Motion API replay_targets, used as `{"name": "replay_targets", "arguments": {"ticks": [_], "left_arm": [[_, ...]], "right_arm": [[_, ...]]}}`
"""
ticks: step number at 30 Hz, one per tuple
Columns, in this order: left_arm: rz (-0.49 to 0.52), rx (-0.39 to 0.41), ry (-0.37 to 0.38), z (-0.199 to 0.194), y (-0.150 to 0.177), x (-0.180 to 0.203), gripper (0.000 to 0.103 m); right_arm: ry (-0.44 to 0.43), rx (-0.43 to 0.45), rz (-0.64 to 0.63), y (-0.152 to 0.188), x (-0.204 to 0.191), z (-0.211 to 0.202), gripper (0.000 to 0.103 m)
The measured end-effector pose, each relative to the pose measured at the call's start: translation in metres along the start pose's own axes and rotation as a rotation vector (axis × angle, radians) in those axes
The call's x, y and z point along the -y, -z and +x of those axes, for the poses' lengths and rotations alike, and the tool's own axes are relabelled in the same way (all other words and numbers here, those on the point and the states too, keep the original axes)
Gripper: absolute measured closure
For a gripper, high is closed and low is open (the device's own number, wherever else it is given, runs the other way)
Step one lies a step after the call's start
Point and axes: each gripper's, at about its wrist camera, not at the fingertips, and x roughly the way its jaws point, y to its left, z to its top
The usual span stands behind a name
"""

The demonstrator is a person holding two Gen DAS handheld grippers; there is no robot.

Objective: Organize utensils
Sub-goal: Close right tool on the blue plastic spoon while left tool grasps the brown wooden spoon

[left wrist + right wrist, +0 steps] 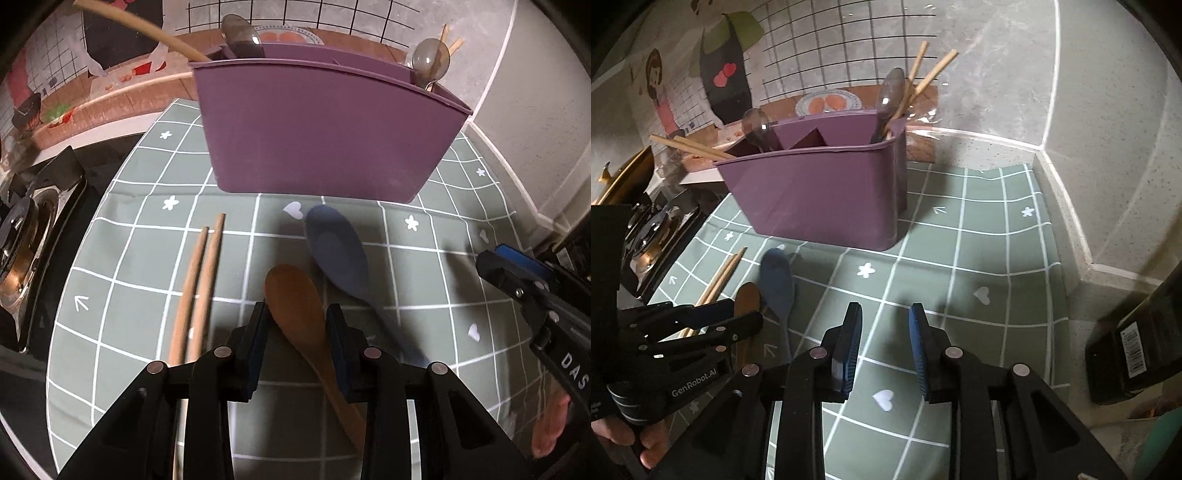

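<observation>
Dim indoor light, fisheye-warped edges, slight blur

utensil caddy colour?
Purple: the purple plastic utensil caddy shows best in the left wrist view.

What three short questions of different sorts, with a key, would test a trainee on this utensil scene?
1. True or false: the right claw holds a spoon.
2. Which utensil lies between the left claw's fingers: A chopsticks, B wooden spoon, C blue spoon?
3. Fill in: the utensils still to sort lie on the green ____ cloth.

Key
1. False; its jaws stand open over bare cloth.
2. B, the wooden spoon, beside the blue spoon and chopsticks, before the purple holder.
3. Checked.
</observation>
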Motion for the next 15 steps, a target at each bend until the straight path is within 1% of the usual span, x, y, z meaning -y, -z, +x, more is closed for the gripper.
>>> {"name": "replay_targets", "arguments": {"ticks": [2,4,6,7,9,12,15], "left_arm": [[-0.003,0.006,0.053,-0.006,0.003,-0.013,0.073],[0.012,0.028,0.084,-0.018,0.009,-0.024,0.073],[0.022,0.055,0.098,-0.030,0.015,-0.036,0.073],[0.018,0.061,0.102,-0.034,0.017,-0.040,0.073],[-0.007,0.070,0.119,-0.044,0.022,-0.056,0.073],[-0.036,0.085,0.139,-0.056,0.029,-0.071,0.073],[-0.072,0.094,0.166,-0.067,0.035,-0.083,0.073]], "right_arm": [[-0.019,-0.003,-0.023,-0.001,-0.007,0.000,0.078],[-0.042,-0.009,-0.055,-0.002,-0.017,0.001,0.078],[-0.071,-0.022,-0.091,-0.004,-0.028,0.004,0.076],[-0.090,-0.034,-0.108,-0.004,-0.033,0.007,0.074],[-0.119,-0.058,-0.132,-0.005,-0.044,0.015,0.074],[-0.138,-0.088,-0.173,-0.007,-0.059,0.028,0.074],[-0.136,-0.120,-0.222,-0.008,-0.072,0.042,0.074]]}}
